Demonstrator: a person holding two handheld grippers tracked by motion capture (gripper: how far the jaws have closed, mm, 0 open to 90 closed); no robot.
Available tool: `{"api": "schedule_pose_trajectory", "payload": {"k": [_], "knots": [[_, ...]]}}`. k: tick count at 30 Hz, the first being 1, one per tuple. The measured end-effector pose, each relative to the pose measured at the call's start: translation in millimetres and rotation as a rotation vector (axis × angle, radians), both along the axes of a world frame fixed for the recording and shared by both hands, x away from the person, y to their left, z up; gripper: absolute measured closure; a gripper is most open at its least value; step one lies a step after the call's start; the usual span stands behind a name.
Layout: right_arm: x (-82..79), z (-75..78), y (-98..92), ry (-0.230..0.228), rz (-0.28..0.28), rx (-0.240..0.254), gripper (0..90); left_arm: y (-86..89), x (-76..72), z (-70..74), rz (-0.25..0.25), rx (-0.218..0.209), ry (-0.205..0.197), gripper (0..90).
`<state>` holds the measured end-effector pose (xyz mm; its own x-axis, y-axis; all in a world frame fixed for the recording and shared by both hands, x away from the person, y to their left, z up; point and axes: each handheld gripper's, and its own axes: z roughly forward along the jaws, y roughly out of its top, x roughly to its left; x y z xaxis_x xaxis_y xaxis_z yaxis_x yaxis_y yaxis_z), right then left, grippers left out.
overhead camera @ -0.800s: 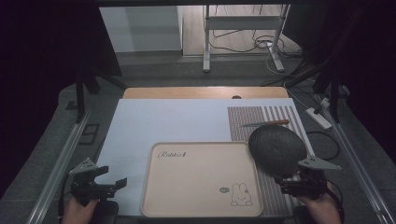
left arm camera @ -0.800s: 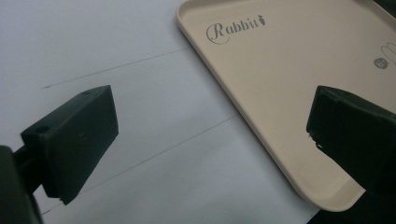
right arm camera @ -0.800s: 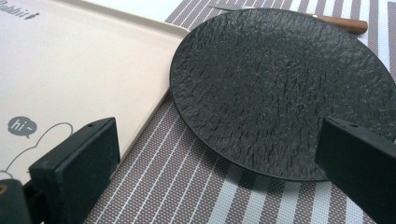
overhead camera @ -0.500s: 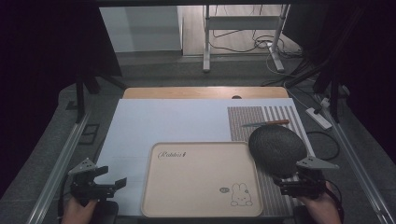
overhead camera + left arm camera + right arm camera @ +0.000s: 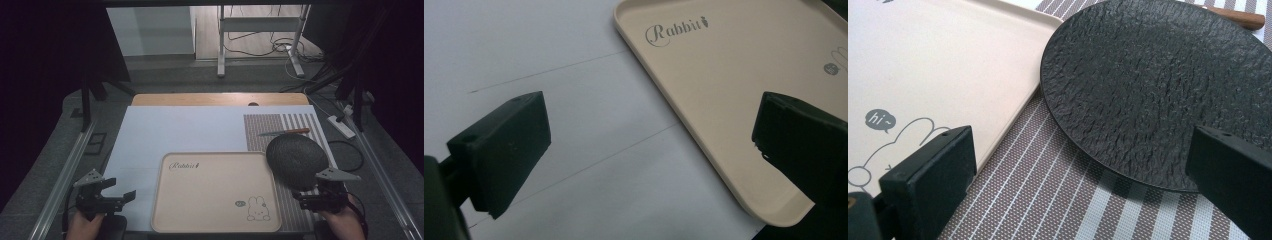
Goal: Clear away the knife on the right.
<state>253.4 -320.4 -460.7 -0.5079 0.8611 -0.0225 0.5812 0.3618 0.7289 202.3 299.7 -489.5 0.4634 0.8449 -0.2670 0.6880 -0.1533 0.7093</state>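
Dim surroundings frame a table (image 5: 150, 130) covered by a pale sheet, with a striped placemat (image 5: 280, 125) along its right side. Centre front lies a cream tray (image 5: 215, 192), printed with a script word near its far left corner and a small rabbit drawing near its near right corner. Just to the tray's right, a dark textured plate (image 5: 296, 159) rests on the placemat; in the right gripper view its rim (image 5: 1048, 100) lies just beside the tray's edge (image 5: 1018, 100). Beyond the plate lies a knife (image 5: 284, 132) with a brown handle. Left gripper (image 5: 112, 194), held low at the tray's left, has its jaws spread wide with nothing between them. Right gripper (image 5: 305, 200), held near the plate's front edge, is likewise released and grips nothing.
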Motion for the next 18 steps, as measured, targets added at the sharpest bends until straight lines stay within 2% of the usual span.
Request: {"api": "schedule_pose_trajectory", "payload": {"k": [7, 13, 18], "knots": [[1.2, 0.4, 1.5, 0.015, 0.004, -0.004, 0.0, -0.2, 0.2, -0.1, 0.001, 0.002, 0.002, 2.2], [6.1, 4.5, 3.4, -0.006, 0.006, -0.013, 0.0, -0.4, 0.4, -0.2, 0.002, 0.003, 0.004, 2.2], [9.3, 3.1, 4.3, 0.003, 0.018, -0.024, 0.0, -0.5, 0.4, -0.3, 0.001, 0.004, 0.004, 2.2]]}}
